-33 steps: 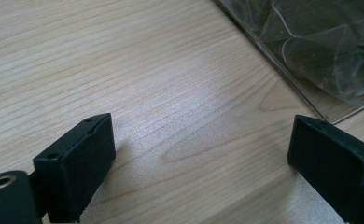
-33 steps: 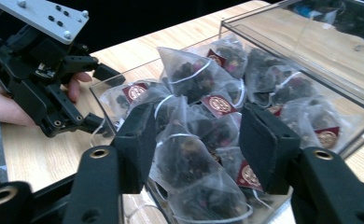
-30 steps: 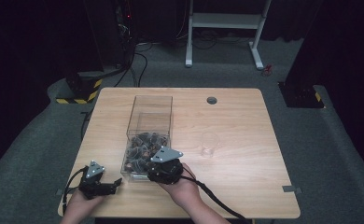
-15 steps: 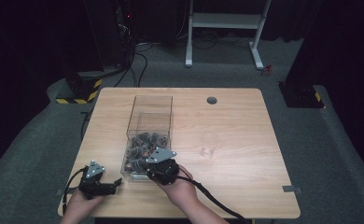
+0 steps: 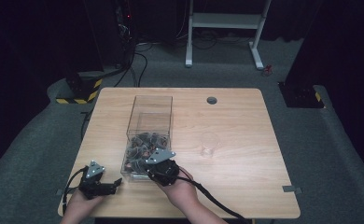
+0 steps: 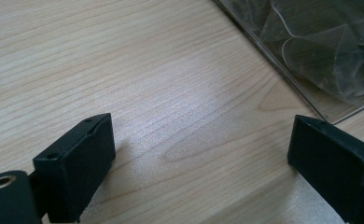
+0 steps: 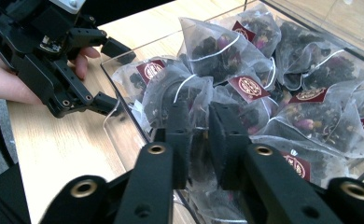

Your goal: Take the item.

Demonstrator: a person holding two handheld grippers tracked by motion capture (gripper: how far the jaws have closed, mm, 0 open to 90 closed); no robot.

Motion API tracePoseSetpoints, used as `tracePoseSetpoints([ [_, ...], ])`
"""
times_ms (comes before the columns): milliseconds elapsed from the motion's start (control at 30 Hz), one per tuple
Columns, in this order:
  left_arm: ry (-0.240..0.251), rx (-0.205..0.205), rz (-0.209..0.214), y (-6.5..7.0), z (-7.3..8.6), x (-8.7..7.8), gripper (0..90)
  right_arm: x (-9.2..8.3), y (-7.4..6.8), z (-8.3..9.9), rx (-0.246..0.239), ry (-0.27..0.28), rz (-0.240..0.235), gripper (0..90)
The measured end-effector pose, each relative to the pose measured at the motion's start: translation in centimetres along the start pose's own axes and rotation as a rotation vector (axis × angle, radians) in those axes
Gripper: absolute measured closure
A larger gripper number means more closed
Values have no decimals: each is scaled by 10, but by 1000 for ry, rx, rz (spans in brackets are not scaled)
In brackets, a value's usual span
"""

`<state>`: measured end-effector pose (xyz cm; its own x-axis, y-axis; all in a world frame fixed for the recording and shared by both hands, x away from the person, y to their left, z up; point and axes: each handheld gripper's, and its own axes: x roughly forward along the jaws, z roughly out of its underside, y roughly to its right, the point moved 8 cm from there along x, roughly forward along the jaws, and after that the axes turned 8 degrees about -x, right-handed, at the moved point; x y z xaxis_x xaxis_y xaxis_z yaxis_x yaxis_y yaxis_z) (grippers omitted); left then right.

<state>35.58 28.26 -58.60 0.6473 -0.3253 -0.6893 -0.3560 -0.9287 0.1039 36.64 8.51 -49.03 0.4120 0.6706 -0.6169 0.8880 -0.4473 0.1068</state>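
A clear plastic box (image 5: 152, 116) on the wooden table (image 5: 236, 116) holds several mesh tea bags (image 5: 145, 144) with dark red tags. My right gripper (image 7: 199, 126) reaches into the box's near end (image 5: 148, 163). Its jaws have just been closing and now pinch the mesh of one tea bag (image 7: 189, 98) between their pads. My left gripper (image 5: 115, 184) rests on the table to the left of the box's near corner, open with only bare wood (image 6: 201, 140) between its jaws. It also shows beside the box wall in the right gripper view (image 7: 112, 77).
An empty clear cup (image 5: 209, 144) stands on the table to the right of the box. A round cable hole (image 5: 212, 100) lies near the far edge. The box corner (image 6: 311, 46) lies close ahead of the left gripper.
The right gripper's grey plate has shifted slightly left over the box's near end. The left gripper has not moved.
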Motion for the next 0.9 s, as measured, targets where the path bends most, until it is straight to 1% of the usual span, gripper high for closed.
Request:
tracePoseSetpoints([
  [33, 0, 0, 0, 0, 0, 0, 79, 0, 0, 0, 0, 0, 0, 823],
  [167, 1, 0, 0, 0, 0, 0, 79, 1, 1, 3, 4, -11, 3, 897],
  [367, 1, 0, 0, 0, 0, 0, 78, -1, 3, 5, 18, -1, 3, 900],
  [500, 0, 0, 0, 0, 0, 0, 79, -5, 4, 4, 23, 22, 11, 900],
  [600, 0, 0, 0, 0, 0, 0, 79, -10, 6, 2, 25, 53, 17, 900],
  [767, 1, 1, 0, 0, 0, 0, 79, -15, 6, 1, 26, 84, 30, 900],
  [867, 1, 0, 0, 0, 0, 0, 79, -18, 7, 0, 29, 93, 36, 900],
  [900, 1, 1, 0, 0, 0, 0, 79, -20, 7, -1, 36, 104, 39, 900],
])
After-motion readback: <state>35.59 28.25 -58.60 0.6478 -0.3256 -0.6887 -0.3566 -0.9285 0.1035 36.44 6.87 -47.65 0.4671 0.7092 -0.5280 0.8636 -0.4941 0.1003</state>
